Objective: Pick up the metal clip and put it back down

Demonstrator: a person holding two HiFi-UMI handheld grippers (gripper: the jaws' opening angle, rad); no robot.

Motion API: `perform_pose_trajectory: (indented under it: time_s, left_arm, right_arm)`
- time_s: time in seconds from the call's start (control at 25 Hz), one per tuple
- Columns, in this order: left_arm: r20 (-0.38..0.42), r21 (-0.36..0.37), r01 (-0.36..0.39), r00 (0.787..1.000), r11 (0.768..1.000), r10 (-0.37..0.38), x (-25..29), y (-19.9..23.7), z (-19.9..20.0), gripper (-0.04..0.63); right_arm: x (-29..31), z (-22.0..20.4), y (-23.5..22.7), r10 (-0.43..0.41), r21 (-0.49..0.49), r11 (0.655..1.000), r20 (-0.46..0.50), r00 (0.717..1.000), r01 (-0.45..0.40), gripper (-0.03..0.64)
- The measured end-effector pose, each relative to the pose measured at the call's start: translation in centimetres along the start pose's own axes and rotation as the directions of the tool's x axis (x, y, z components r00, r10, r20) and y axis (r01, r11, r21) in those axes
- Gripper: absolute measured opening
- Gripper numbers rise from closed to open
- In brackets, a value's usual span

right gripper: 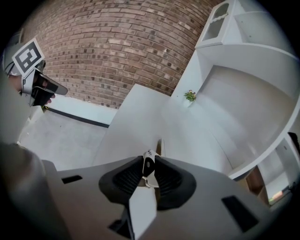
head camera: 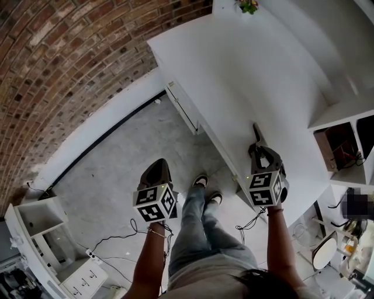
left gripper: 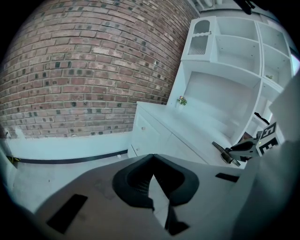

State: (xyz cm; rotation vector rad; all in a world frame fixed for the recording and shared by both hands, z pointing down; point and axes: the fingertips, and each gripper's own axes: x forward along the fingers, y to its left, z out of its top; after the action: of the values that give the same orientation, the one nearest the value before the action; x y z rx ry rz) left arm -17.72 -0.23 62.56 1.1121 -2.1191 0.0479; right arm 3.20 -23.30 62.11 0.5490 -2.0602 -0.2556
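Observation:
The metal clip is pinched between the pads of my right gripper, which is shut on it. Its long end points forward over the white counter. The head view shows the clip as a dark bar sticking out ahead of the right gripper near the counter's front edge; I cannot tell whether it touches the surface. The left gripper view shows that clip from the side. My left gripper hangs over the floor left of the counter, shut with nothing in it.
A small potted plant stands at the counter's far end. White shelves rise on the right. A brick wall runs along the left. Cables and a power strip lie on the floor beside a white unit.

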Motion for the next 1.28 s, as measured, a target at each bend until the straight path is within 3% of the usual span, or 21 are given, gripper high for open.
perform_pose_trajectory:
  time_s: [0.4, 0.84, 1.28]
  left_arm:
    - [-0.008, -0.007, 0.002, 1.000, 1.000, -0.002, -0.1, 0.1, 0.1, 0.002]
    - [0.002, 0.033, 0.019, 1.000, 0.999, -0.019, 0.6, -0.9, 2.3, 0.002]
    - [0.010, 0.090, 0.062, 0.998, 0.994, -0.064, 2.0, -3.1, 5.4, 0.002]
  right_arm:
    - [-0.3, 0.3, -1.2, -0.028, 0.012, 1.000, 0.001, 1.000, 0.028, 0.052]
    - [-0.6, 0.6, -3.9, -0.089, 0.014, 0.996, 0.002, 0.996, 0.089, 0.008]
    - [-1.4, 0.7, -6.2, -0.075, 0.148, 0.986, 0.001, 0.997, 0.074, 0.006]
